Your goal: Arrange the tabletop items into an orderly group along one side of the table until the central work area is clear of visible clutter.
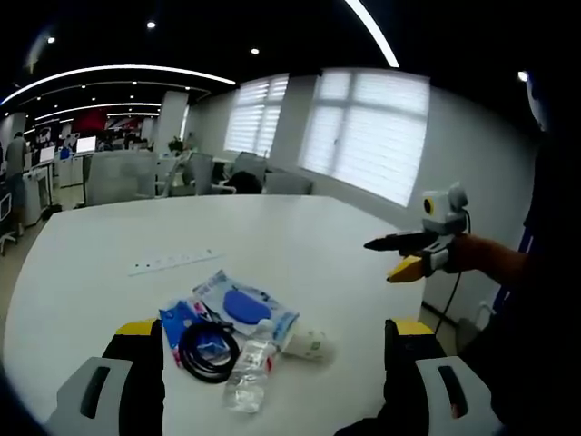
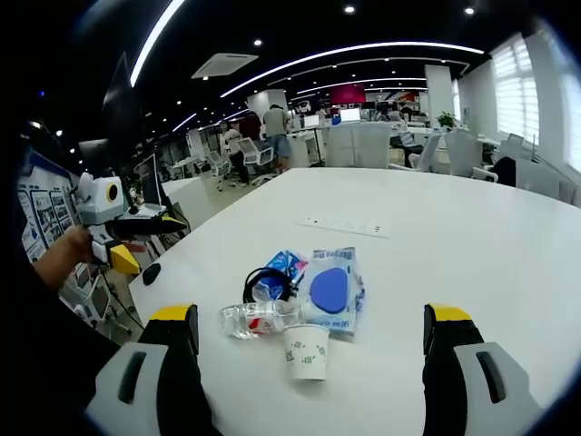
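In the left gripper view, the left gripper [image 1: 272, 363] is spread wide over a cluster near the table [image 1: 300, 236] edge: black cable coil [image 1: 207, 347], lying water bottle [image 1: 250, 368], blue-printed packet [image 1: 243, 304], paper cup [image 1: 309, 345]. The right gripper [image 1: 404, 257] is likewise spread, holding nothing. Judged best: start with 1 outer item, the cup, gripping its wall squarely.

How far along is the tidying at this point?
The plastic bottle, paper cup, blue packet and black cable already sit bunched together. Nothing is in hand: the left hand-held gripper and the right hand-held gripper are open. The power strip still lies apart, mid-table.
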A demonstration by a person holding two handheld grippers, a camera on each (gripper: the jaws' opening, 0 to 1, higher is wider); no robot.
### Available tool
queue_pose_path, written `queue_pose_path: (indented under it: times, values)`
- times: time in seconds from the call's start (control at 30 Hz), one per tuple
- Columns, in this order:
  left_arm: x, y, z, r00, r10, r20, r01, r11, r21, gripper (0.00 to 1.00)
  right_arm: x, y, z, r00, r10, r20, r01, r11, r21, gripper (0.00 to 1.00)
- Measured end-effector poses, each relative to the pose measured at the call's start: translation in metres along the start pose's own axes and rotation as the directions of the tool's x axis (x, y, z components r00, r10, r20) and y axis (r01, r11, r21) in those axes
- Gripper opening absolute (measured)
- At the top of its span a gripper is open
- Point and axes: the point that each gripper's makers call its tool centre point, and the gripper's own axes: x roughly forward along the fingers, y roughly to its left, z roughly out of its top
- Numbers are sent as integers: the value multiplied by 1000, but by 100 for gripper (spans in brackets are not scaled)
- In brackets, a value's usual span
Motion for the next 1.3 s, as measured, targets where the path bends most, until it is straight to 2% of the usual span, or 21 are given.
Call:
queue_pose_path:
  times: [0.33,0.77,1.03,1.3]
  values:
    - [5,-2,-1,1000,-23,-11,23,1000,9,100,0,2,0,1000,-4,2,4,1000,0,100]
    - [22,-11,0,995,-95,-39,97,994,46,99,-3,2,-6,1000,-17,-6,17,1000,-7,100]
    - [40,-13,-11,984,-152,-90,160,984,81,93,-2,2,-13,1000,-17,-19,17,1000,-8,100]
    - [64,-26,-21,965,-225,-137,240,964,111,84,1,3,-21,1000,-22,-19,22,1000,4,100]
